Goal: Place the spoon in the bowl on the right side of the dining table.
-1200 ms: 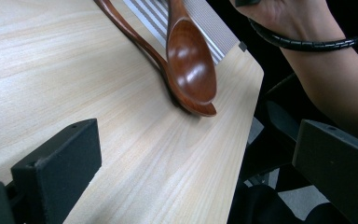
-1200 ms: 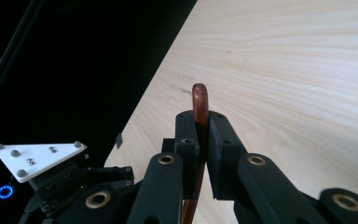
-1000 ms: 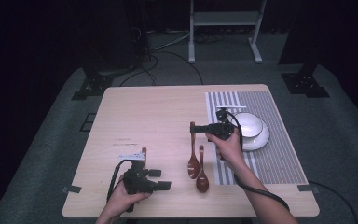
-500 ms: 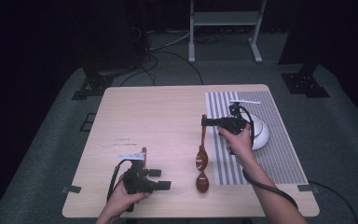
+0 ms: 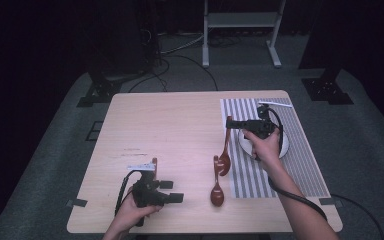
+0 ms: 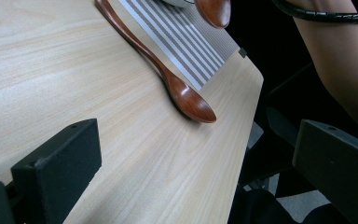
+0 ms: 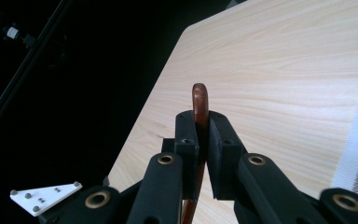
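Observation:
My right gripper (image 5: 229, 122) is shut on the handle of a brown wooden spoon (image 5: 224, 156), which hangs bowl-down at the left edge of the striped mat (image 5: 305, 165). In the right gripper view the handle tip (image 7: 199, 100) sticks up between the closed jaws of the right gripper (image 7: 204, 140). A second wooden spoon (image 5: 216, 189) lies flat on the table, also seen in the left gripper view (image 6: 182, 88). My left gripper (image 5: 172, 191) rests open near the front edge, pointing at that lying spoon, nothing between its jaws (image 6: 191, 177). The hanging spoon's bowl (image 6: 213, 10) shows at the top there.
A white bowl (image 5: 284, 142) sits on the striped mat behind my right hand. The wooden table (image 5: 170, 125) stretches bare to the left and back. A thin white stick (image 5: 275, 104) lies at the mat's far edge. The table's front right corner (image 6: 256, 74) drops off close by.
My right gripper took one of the two side-by-side spoons by the handle, lifted it and carried it right to the mat's edge. The left gripper stayed put.

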`<state>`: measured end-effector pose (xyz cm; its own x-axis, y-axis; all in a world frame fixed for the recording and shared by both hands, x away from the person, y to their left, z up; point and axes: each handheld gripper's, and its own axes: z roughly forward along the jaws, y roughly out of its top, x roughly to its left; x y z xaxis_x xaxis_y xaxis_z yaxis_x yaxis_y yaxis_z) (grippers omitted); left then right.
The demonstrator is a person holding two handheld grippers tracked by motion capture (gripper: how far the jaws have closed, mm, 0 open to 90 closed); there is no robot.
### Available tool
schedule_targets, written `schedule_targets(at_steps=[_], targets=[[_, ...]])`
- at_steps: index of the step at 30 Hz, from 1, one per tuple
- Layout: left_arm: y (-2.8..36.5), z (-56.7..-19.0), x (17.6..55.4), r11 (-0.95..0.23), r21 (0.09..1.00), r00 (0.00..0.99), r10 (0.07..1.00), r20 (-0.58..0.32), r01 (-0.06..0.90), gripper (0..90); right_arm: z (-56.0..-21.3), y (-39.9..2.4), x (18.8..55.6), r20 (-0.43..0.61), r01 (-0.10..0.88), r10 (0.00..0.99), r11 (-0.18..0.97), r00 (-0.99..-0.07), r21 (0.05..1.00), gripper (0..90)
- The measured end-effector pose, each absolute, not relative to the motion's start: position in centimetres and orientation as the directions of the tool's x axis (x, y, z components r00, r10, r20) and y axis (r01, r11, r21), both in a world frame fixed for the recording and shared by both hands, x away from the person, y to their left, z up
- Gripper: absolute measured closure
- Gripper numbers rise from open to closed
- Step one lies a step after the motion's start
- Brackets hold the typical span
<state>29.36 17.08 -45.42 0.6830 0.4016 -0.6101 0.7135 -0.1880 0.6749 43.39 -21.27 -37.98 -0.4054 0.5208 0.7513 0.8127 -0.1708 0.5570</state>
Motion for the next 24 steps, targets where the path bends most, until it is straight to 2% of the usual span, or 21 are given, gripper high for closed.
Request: schedule_targets(at_steps=[24], targets=[[17.3,-45.4,29.5,-0.188,0.677,0.685,0.399,-0.609,0.712,0.0,-36.3,-26.3,44.3,0.739,0.768,0.583,-0.283,-0.337,0.574,83.1]])
